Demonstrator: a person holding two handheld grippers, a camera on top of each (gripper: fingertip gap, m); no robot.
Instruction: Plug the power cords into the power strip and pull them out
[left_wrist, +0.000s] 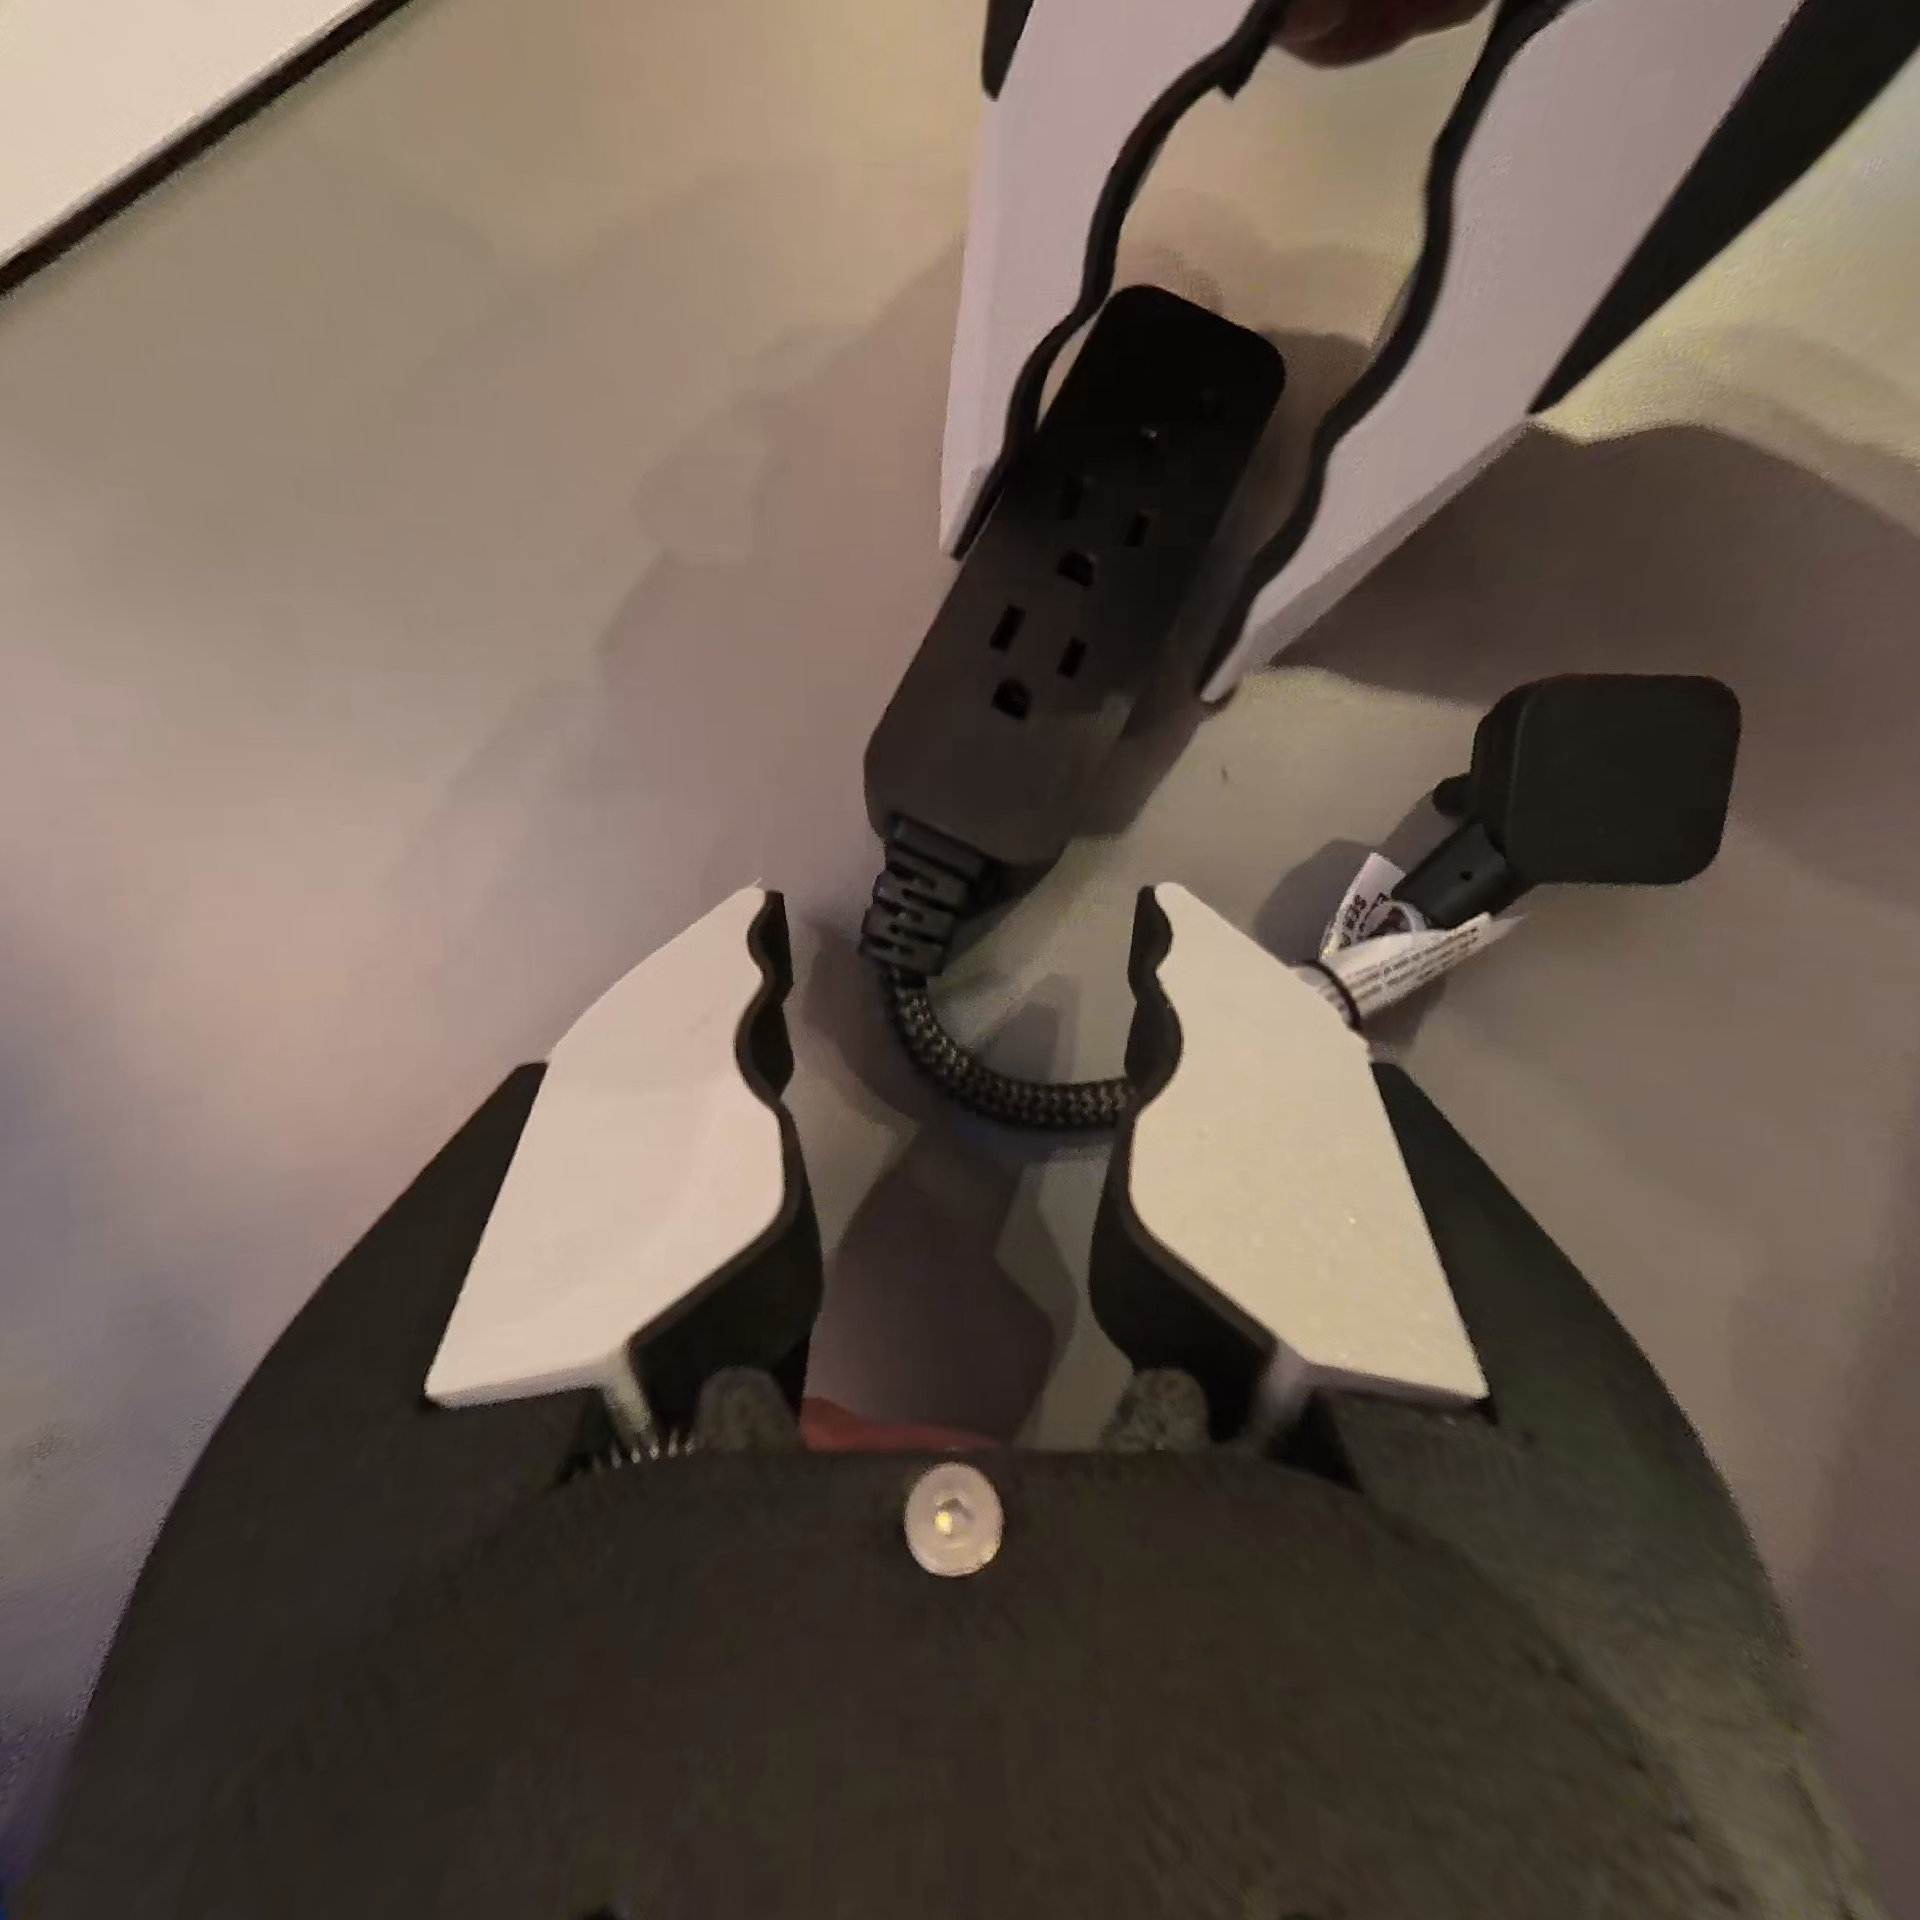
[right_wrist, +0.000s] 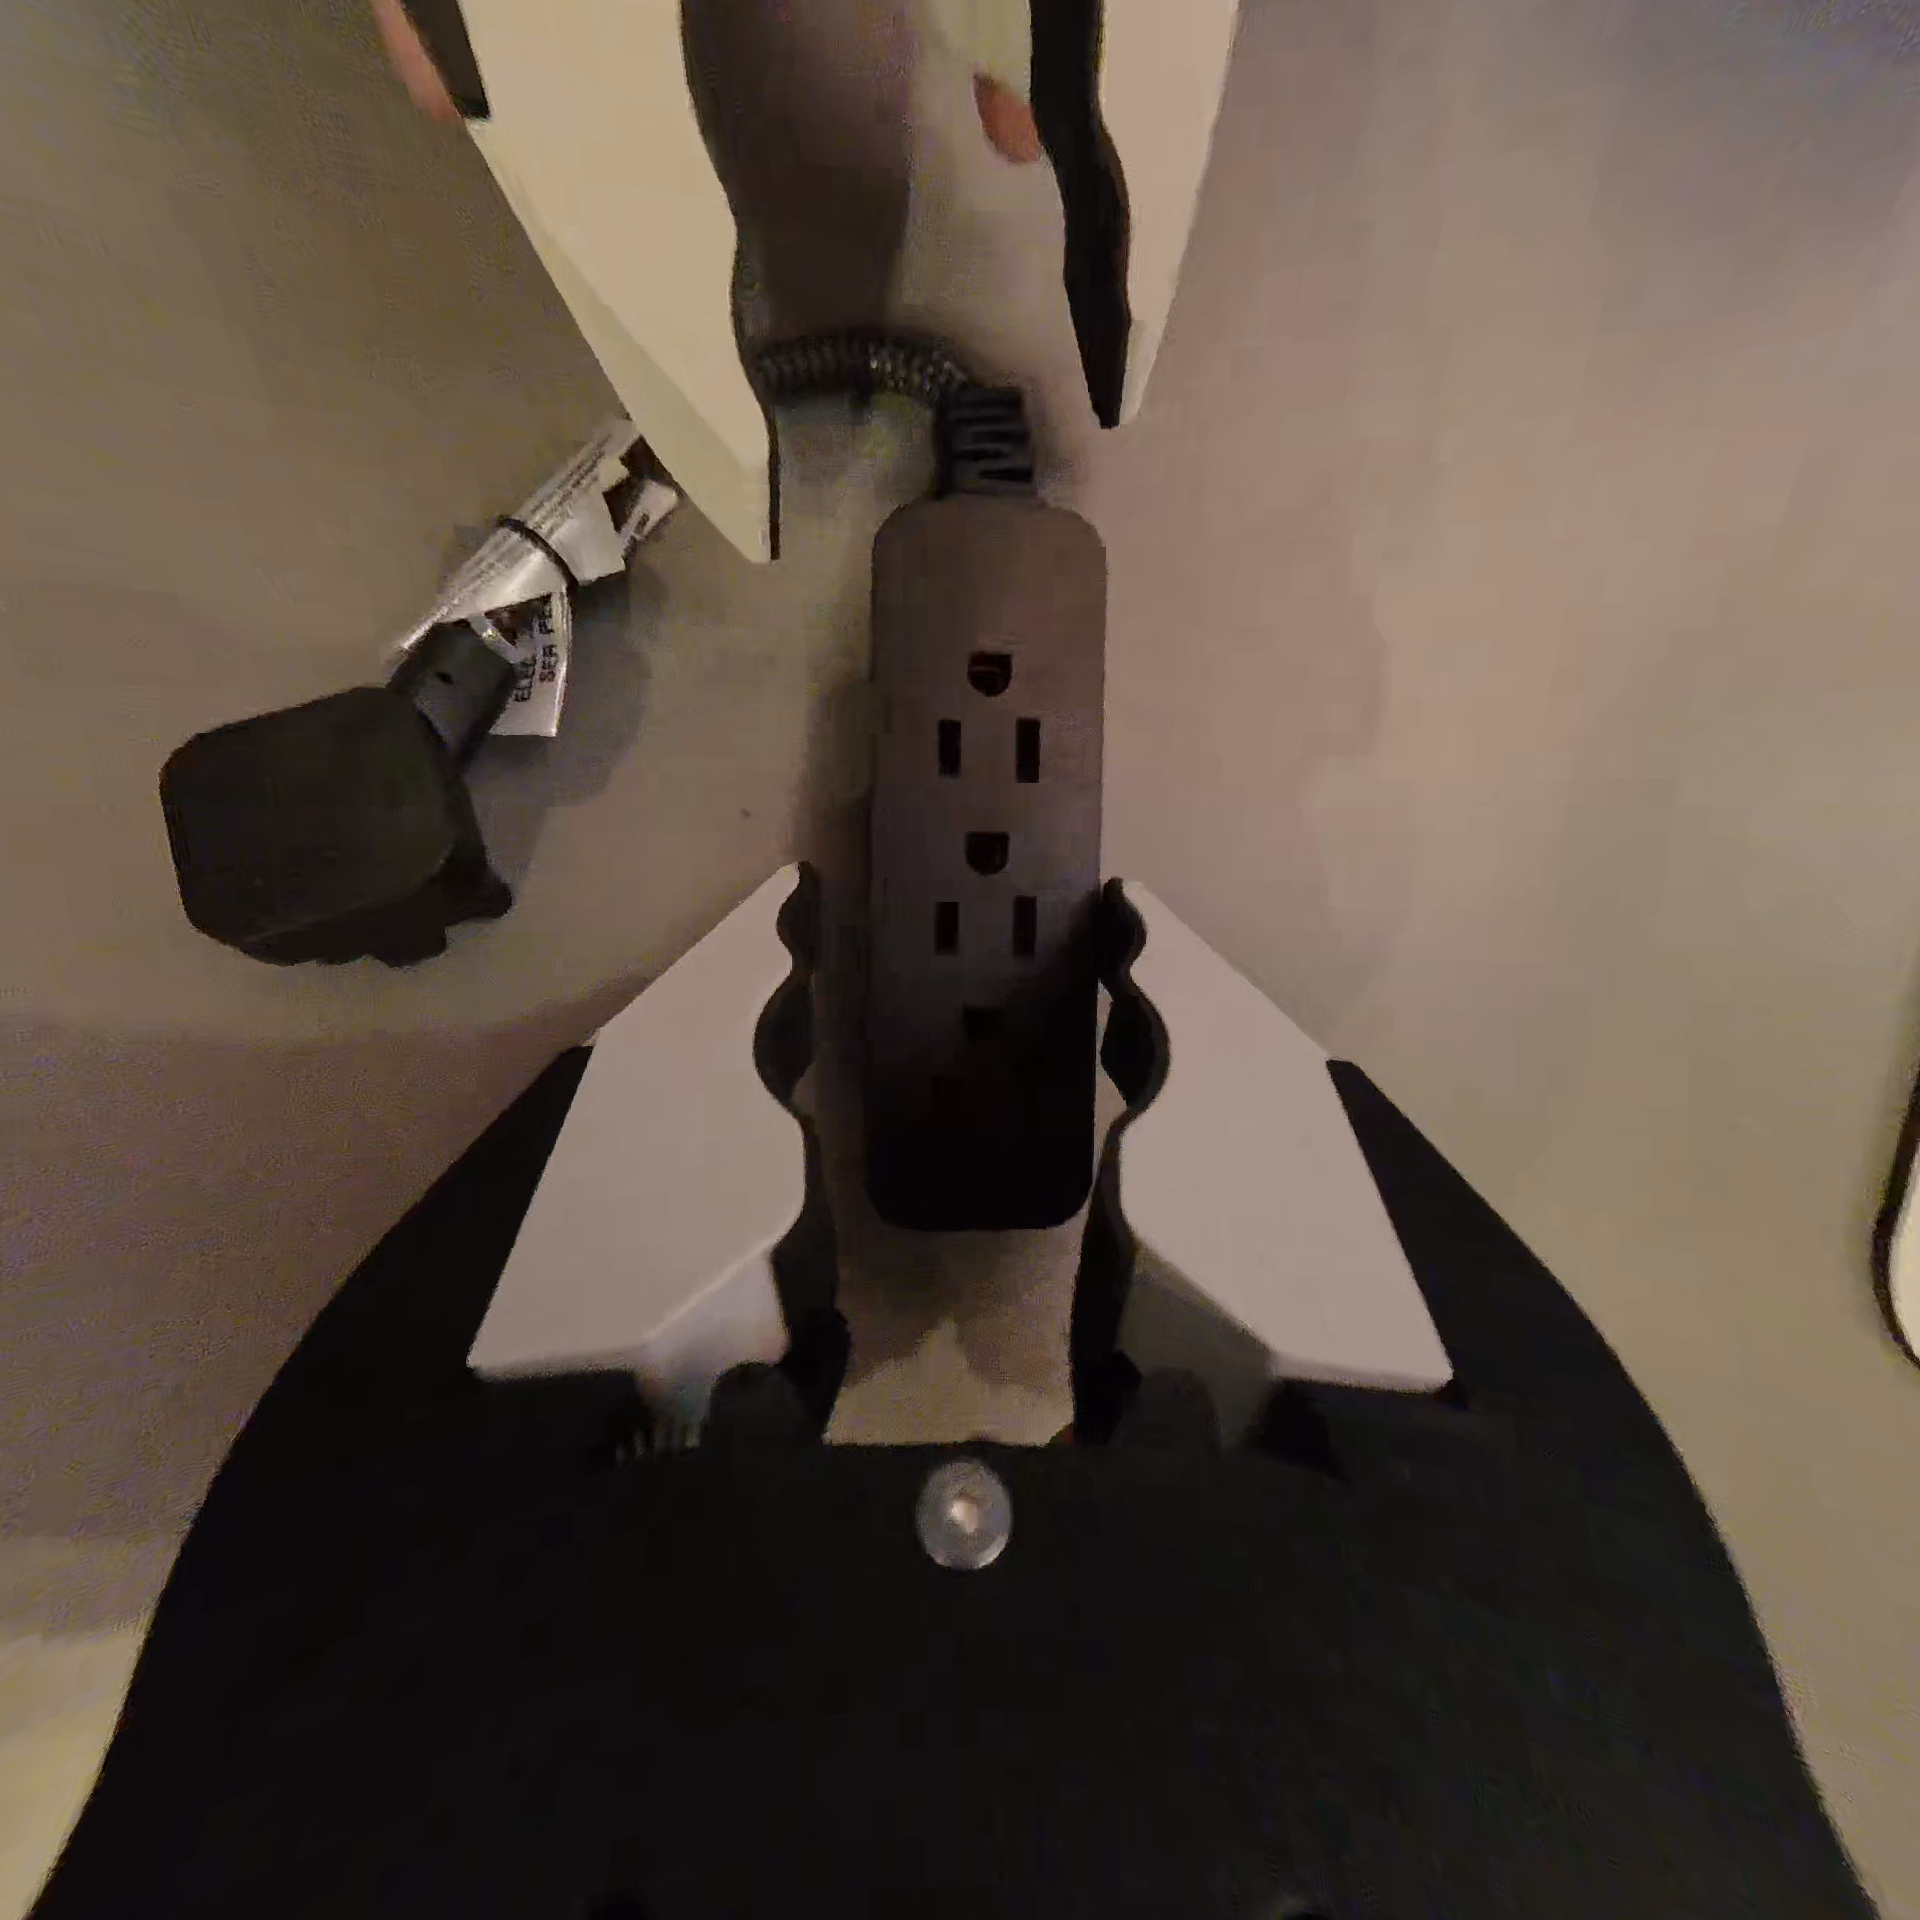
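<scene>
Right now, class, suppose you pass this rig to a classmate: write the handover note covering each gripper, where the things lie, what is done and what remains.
Right gripper: jaws straddle the far end of the black power strip, close to its sides; whether they press it cannot be told.
Left gripper: open, empty, hovering over the braided cord where it leaves the strip.
Black plug: lying loose on the table beside the strip, a paper tag on its cord.
Done: nothing plugged in; the visible sockets are empty.
Left: steady the strip, pick up the plug, push it in, then pull it out.
</scene>
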